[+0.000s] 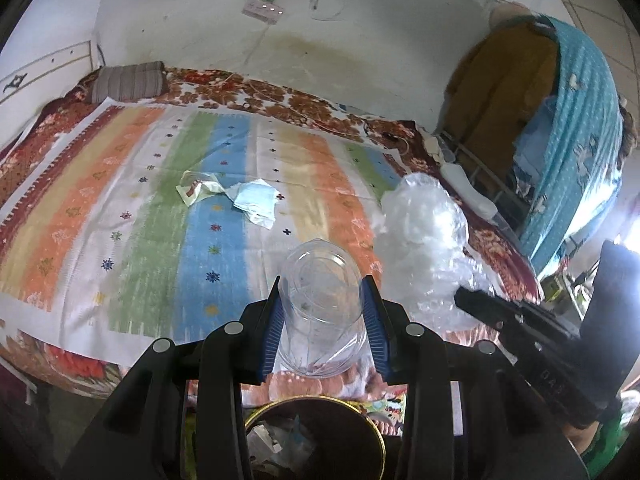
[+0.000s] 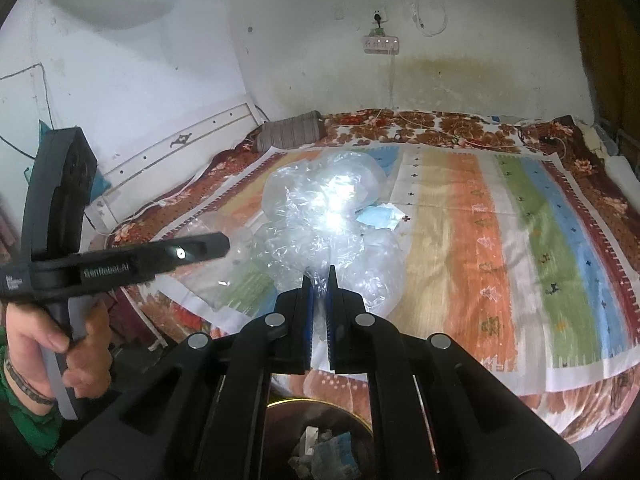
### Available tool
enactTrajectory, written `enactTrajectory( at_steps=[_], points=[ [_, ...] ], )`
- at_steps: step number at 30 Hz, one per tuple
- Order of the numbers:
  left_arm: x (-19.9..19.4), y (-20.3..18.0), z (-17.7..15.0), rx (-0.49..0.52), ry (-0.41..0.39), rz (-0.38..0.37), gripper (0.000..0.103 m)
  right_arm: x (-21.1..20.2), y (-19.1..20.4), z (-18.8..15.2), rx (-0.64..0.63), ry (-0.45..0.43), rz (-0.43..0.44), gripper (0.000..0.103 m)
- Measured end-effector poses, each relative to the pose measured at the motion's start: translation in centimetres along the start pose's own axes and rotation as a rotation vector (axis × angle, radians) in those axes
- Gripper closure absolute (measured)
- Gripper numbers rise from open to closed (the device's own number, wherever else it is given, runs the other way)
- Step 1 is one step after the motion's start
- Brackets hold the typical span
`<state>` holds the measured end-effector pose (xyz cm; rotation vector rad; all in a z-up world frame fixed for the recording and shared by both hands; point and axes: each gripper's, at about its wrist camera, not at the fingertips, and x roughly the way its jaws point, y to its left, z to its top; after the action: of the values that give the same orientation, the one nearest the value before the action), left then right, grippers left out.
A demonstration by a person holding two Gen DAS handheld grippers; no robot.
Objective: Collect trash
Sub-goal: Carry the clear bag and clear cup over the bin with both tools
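here, nearest the cameras and just below both grippers, a round bin with a gold rim (image 1: pixel 382 446) sits against the near edge of the bed, with scraps of paper and plastic already inside.

the left gripper (image 1: pixel 323 312) has its blue pads pressed on either side of a clear plastic cup (image 1: pixel 322 304), which is lifted and lies along the fingers with its open mouth facing away. the right gripper (image 2: pixel 320 282) has its jaws pressed nearly together, pinching a fold of a crumpled clear plastic bag (image 2: pixel 328 216); the bag bulges up past the fingertips and looks lifted off the striped bedspread (image 2: pixel 520 280) near its near edge. a hand (image 2: pixel 48 344) shows on the left tool's handle in the right wrist view.

farther out, toward the middle of the bedspread, a crumpled blue face mask (image 1: pixel 256 202) and a yellowish paper wrapper (image 1: pixel 198 188) lie touching each other, uncollected. beyond them a striped pillow (image 1: pixel 128 80) rests at the far left corner by the wall.

judging from this, the step in hand is carrying the cup and bag to the bin. the next move calls for bringing each load over the bin's mouth, then spreading the jaws; the light bag may cling to the pads or drift outside the rim.
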<state>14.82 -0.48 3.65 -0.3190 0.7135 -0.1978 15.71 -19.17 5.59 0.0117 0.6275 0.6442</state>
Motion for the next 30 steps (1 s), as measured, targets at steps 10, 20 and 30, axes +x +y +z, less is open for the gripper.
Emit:
enactTrajectory(
  at_steps=[10, 20, 30],
  points=[
    [-1.4, -1.8, -2.5, 0.026, 0.005, -0.022, 0.066, -1.9, 0.5, -2.1, 0.005, 0.02, 0.0, 0.099],
    [-2.1, -2.1, -4.7, 0.007, 0.035, -0.03, 0.066, -2.4, 1.4, -4.9, 0.027, 0.081, -0.005, 0.099],
    [-1.4, -2.1, -8.8, -0.025, 0.135, 0.033, 0.066, -1.9, 1.8, -8.4, 0.06, 0.177, -0.038, 0.099]
  ],
)
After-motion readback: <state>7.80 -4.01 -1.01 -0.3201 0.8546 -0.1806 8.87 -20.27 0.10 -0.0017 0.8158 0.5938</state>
